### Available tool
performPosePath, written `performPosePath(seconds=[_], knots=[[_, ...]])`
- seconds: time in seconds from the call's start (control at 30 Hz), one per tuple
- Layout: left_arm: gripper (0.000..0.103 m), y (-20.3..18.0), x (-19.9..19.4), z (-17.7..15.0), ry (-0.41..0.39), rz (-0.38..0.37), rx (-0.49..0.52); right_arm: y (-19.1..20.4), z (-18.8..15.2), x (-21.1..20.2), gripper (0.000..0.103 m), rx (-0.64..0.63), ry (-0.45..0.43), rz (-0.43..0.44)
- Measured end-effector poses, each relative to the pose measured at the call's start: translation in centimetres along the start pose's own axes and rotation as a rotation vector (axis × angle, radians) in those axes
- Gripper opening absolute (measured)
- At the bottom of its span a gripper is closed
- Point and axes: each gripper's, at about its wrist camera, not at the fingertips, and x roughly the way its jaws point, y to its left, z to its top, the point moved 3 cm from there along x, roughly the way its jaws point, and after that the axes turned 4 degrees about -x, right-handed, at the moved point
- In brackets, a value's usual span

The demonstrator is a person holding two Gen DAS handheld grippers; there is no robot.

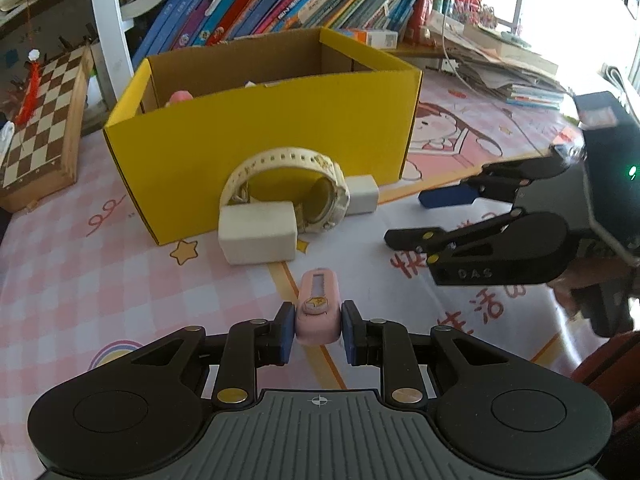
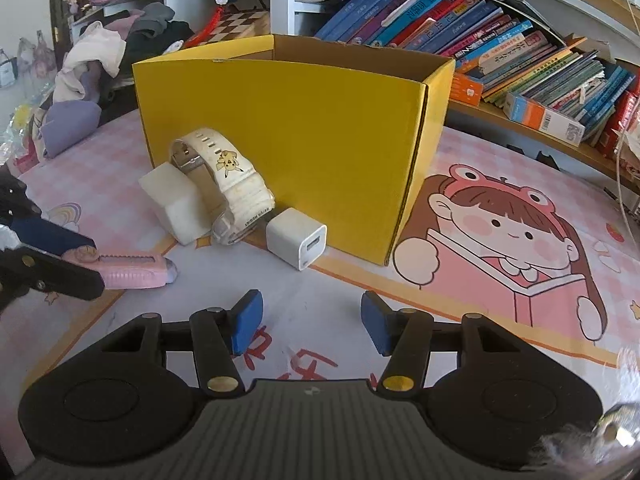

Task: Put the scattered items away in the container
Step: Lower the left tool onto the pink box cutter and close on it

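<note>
Your left gripper [image 1: 318, 330] has its blue pads against both sides of the pink utility knife [image 1: 319, 312], which lies on the mat [image 1: 120, 272]; you appear to be at the pick-up step, so the next move calls for a lift, then a carry toward 12 o'clock over the near wall of the yellow box [image 1: 260, 148]. Your right gripper [image 2: 309, 322] is spread apart and holds nothing; it sits at 3 o'clock from the knife, well apart. The white watch [image 1: 288, 188], eraser [image 1: 258, 234] and charger [image 1: 362, 194] crowd the box's front wall; rise clear above them; the box's open top gives room.
</note>
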Motion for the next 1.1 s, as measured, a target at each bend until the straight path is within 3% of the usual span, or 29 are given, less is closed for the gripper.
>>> performPosePath(seconds=[0.07,0.13,0.3,1.1], knots=[[0.023,0.1,-0.1,0.2,0.0,-0.002,-0.004,-0.1,-0.1,0.3,0.061,-0.006,-0.016,0.005],[0.023,0.1,0.0,0.3,0.005,-0.003,-0.004,-0.5,-0.2,0.5,0.078,-0.002,-0.026,-0.006],[0.023,0.3,0.0,0.3,0.02,-0.007,-0.009,-1.6,-0.7,1.0,0.103,0.042,-0.031,-0.012],[0.023,0.8,0.2,0.4,0.077,0.007,-0.025,-1.8,-0.9,1.0,0.103,0.043,-0.029,-0.011]])
